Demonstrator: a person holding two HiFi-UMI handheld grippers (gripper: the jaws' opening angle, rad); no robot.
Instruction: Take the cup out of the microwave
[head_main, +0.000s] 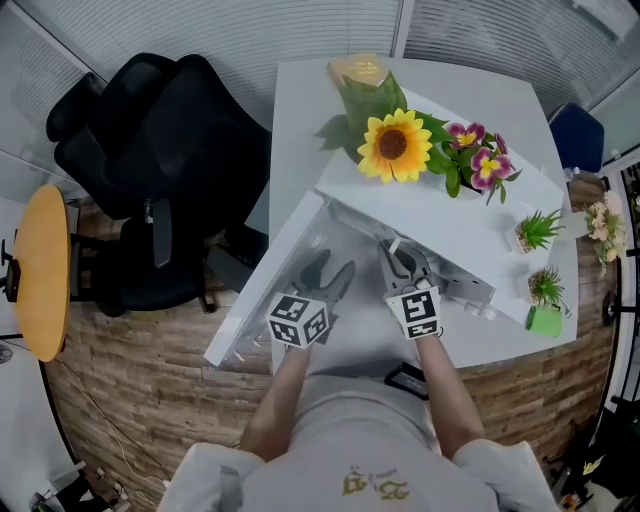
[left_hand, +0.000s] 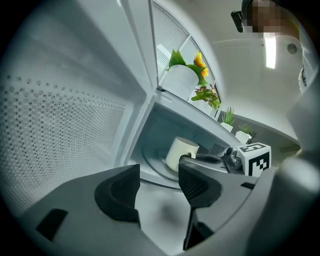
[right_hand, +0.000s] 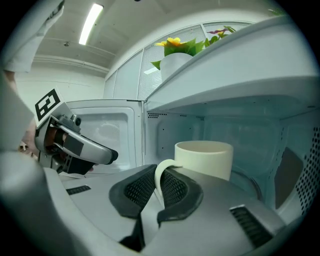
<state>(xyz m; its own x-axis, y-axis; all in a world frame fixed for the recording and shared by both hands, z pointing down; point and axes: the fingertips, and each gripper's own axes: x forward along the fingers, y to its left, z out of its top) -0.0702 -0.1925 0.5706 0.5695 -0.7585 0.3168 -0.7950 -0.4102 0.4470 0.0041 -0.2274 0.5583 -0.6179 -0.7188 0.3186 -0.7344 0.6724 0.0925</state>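
A cream cup (right_hand: 204, 157) stands on the glass turntable (right_hand: 250, 182) inside the white microwave (head_main: 440, 215), whose door (head_main: 262, 290) is swung open to the left. My right gripper (right_hand: 159, 187) reaches into the cavity, shut on the cup's handle (right_hand: 160, 175), which sits pinched between its two pads. The left gripper view shows the cup (left_hand: 181, 152) with the right gripper's jaws at its handle. My left gripper (left_hand: 157, 189) hovers in front of the opening, by the door, open with nothing between its fingers. In the head view the cup is hidden under the microwave's top.
A vase with a sunflower (head_main: 395, 145) and pink flowers stands on top of the microwave, with small potted plants (head_main: 538, 232) to the right. A black office chair (head_main: 150, 170) and a round wooden table (head_main: 42, 270) stand to the left.
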